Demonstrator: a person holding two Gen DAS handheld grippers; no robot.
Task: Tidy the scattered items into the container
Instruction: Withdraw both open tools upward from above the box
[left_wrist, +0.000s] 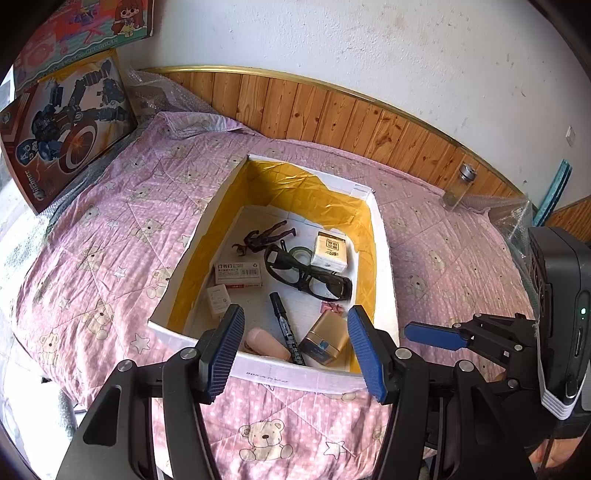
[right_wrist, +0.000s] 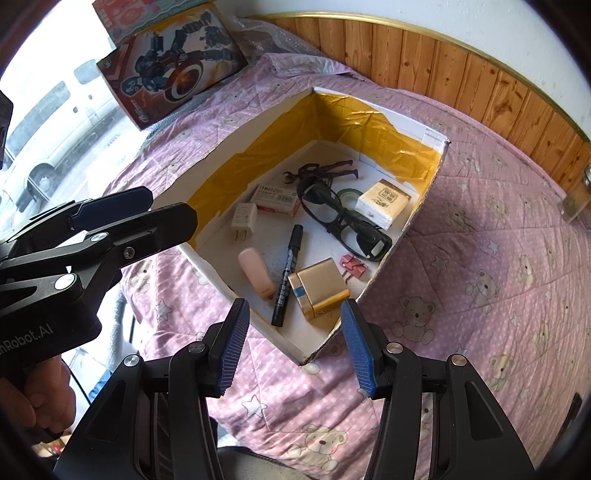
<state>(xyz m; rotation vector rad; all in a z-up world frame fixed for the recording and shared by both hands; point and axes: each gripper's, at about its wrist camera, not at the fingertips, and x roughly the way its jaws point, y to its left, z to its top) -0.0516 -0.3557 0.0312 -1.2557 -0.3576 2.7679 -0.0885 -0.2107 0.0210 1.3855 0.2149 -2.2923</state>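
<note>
A white cardboard box (left_wrist: 384, 258) (right_wrist: 240, 136) lined with gold foil sits on a pink bear-print quilt (left_wrist: 110, 229). Inside lie black glasses (left_wrist: 306, 273) (right_wrist: 338, 218), a black marker (left_wrist: 284, 328) (right_wrist: 288, 273), a gold box (left_wrist: 325, 339) (right_wrist: 319, 290), a pink stapler (left_wrist: 266, 343) (right_wrist: 256, 273), a staples box (left_wrist: 238, 273), a white charger (right_wrist: 243, 218), a tissue pack (left_wrist: 328, 251), a dark figure (left_wrist: 266, 236), a tape roll (right_wrist: 349, 195) and pink clips (right_wrist: 352, 264). My left gripper (left_wrist: 295, 332) hovers open and empty over the box's near edge. My right gripper (right_wrist: 294, 321) is open and empty at the near corner.
Two toy boxes (left_wrist: 66, 129) lean against the wall at the far left. A wooden headboard (left_wrist: 332, 114) runs behind the bed, with a small glass jar (left_wrist: 458, 188) and bubble wrap (left_wrist: 513, 218) near it. A hand (right_wrist: 37, 398) holds the left gripper's handle.
</note>
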